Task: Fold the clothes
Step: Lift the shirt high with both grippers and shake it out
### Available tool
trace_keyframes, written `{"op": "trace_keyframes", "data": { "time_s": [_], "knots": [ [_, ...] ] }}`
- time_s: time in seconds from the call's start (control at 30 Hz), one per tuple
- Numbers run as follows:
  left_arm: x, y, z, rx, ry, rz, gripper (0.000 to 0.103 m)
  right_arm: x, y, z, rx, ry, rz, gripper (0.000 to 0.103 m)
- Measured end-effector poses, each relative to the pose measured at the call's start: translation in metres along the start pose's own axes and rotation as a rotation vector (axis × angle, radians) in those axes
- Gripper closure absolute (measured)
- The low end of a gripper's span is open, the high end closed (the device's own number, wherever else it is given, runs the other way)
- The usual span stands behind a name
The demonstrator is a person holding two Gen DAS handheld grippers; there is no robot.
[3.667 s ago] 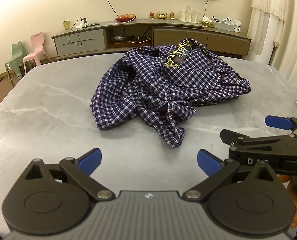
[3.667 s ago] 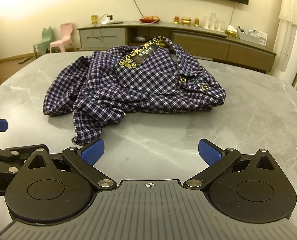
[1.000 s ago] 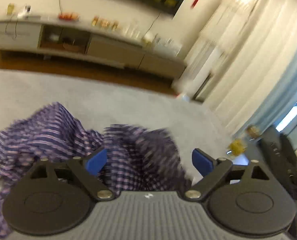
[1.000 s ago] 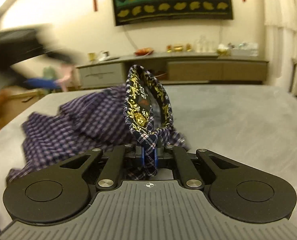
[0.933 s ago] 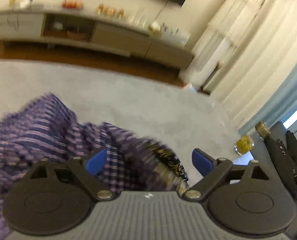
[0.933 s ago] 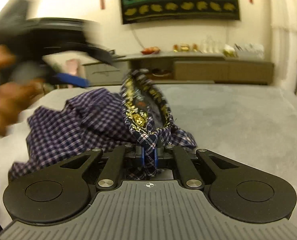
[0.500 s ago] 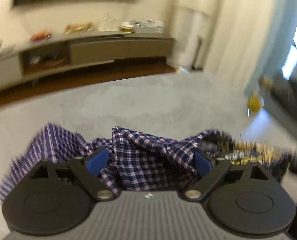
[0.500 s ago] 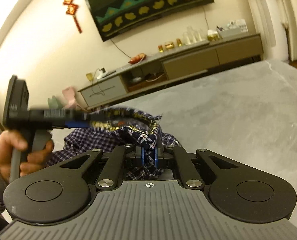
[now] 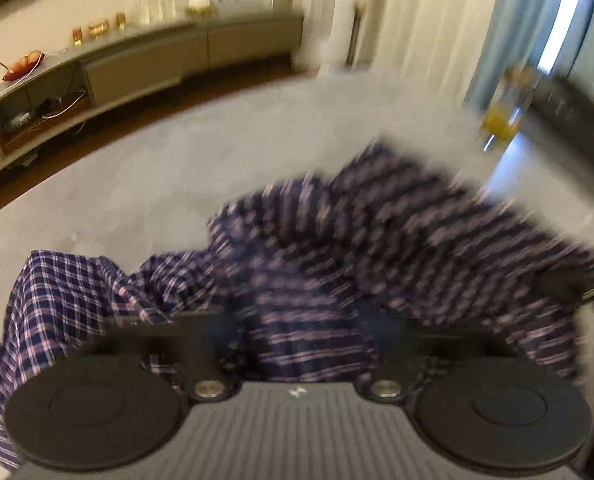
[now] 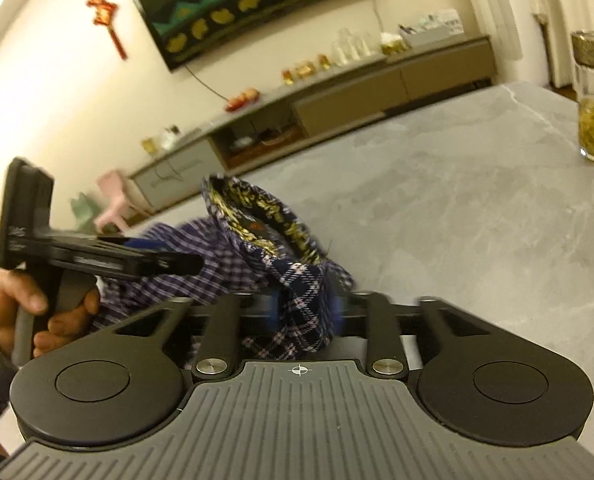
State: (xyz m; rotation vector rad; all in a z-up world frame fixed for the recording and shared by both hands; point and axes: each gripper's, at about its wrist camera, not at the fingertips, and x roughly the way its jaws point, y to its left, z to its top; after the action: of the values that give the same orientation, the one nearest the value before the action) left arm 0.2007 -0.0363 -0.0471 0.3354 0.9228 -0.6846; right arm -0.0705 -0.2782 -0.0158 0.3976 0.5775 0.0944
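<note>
Right gripper (image 10: 303, 314) clamped on the shirt (image 10: 297, 312), collar bunched between the fingers. Left gripper (image 9: 303, 332) blurred, shirt (image 9: 357, 240) heaped between and beyond its fingers; grip impossible to tell.

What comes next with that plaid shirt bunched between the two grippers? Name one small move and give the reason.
Probably draw the two grippers apart to stretch the plaid shirt flat over the grey table. The right gripper is clamped on fabric by the gold-patterned collar, and the left gripper, though blurred, seems buried in cloth. The shirt between them sags in a crumpled heap.
</note>
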Motion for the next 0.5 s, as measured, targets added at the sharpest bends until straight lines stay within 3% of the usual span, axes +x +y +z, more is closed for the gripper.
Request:
{"op": "trace_keyframes", "data": {
  "time_s": [0.03, 0.07, 0.1, 0.13, 0.17, 0.27, 0.43, 0.5],
  "knots": [
    [-0.005, 0.0, 0.002, 0.0, -0.013, 0.014, 0.1, 0.003, -0.001, 0.0, 0.003, 0.008, -0.01, 0.062],
    [-0.011, 0.0, 0.003, 0.0, -0.025, 0.027, 0.1, 0.005, -0.002, 0.0, -0.001, 0.022, 0.0, 0.065],
    [-0.026, 0.0, 0.005, 0.007, -0.073, 0.035, 0.1, 0.008, -0.002, 0.0, -0.006, 0.035, 0.01, 0.076],
    [-0.046, 0.001, 0.006, 0.002, -0.122, 0.047, 0.101, 0.01, -0.003, 0.0, -0.01, 0.048, 0.02, 0.101],
    [-0.071, 0.003, 0.009, -0.014, -0.178, 0.052, 0.101, 0.012, -0.004, 0.0, -0.016, 0.058, 0.029, 0.101],
    [-0.164, 0.006, 0.014, -0.038, -0.362, 0.097, 0.101, -0.019, 0.007, 0.023, -0.059, -0.109, 0.07, 0.102],
    [-0.336, -0.007, 0.013, -0.045, -0.714, 0.193, 0.101, -0.109, 0.049, 0.107, -0.161, -0.428, 0.211, 0.102],
    [-0.388, -0.022, 0.01, -0.034, -0.822, 0.227, 0.101, -0.148, 0.077, 0.141, -0.256, -0.531, 0.248, 0.102]
  ]
}}
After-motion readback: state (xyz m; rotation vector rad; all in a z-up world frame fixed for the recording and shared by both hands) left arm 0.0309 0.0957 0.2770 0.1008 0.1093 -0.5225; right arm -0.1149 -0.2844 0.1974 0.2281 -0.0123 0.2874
